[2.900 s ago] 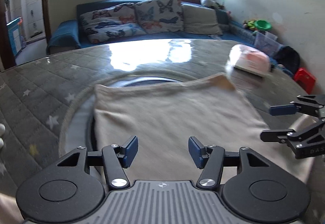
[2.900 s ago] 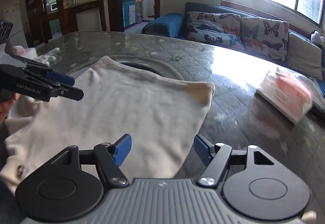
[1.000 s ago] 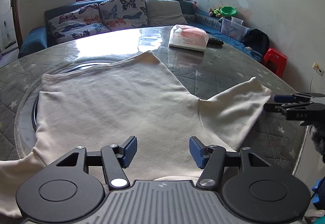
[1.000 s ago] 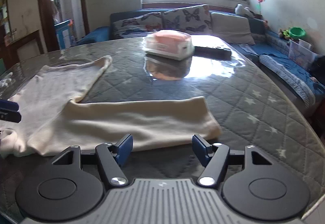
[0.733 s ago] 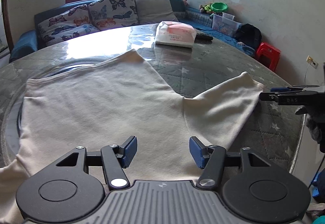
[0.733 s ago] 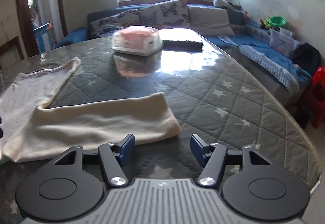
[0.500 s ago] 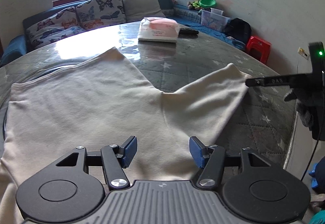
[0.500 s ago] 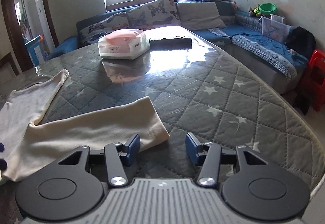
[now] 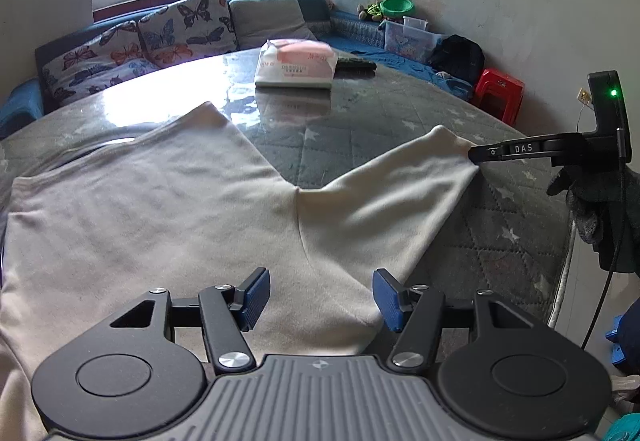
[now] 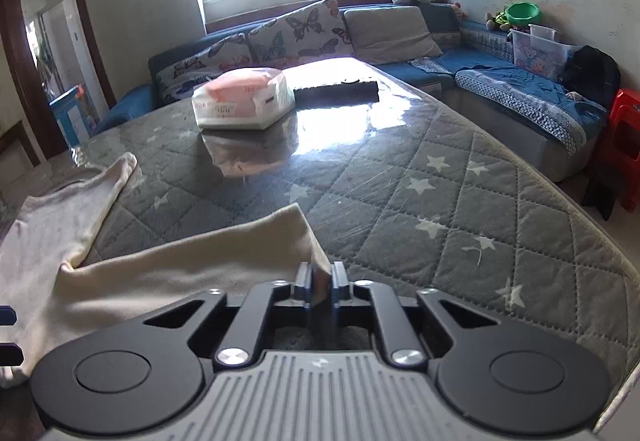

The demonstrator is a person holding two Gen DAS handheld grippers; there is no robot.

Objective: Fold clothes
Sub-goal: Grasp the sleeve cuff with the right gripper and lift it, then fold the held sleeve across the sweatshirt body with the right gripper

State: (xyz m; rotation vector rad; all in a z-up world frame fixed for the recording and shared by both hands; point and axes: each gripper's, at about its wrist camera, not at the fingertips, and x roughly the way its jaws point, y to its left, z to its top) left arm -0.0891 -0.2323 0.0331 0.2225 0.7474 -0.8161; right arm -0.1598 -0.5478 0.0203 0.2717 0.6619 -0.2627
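— What changed just now?

— My right gripper (image 10: 320, 287) has just closed; its jaws now clamp the sleeve (image 10: 192, 265) cuff. So I think the sleeve fold can begin.

— And the left gripper (image 9: 319, 296)?

— Jaws apart, holding nothing, above the cream shirt (image 9: 152, 217). It lies flat, soft knit, on the quilted table (image 10: 440, 209) under glossy film.

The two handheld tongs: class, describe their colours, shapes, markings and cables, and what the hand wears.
Left tongs: black linkage arms, blue pads, ribbed grey body, two round black discs, silver screws. Right tongs: the same build; from the side they show white "DAS" lettering, a green light and a black cable. The right hand wears a dark grey knitted glove.
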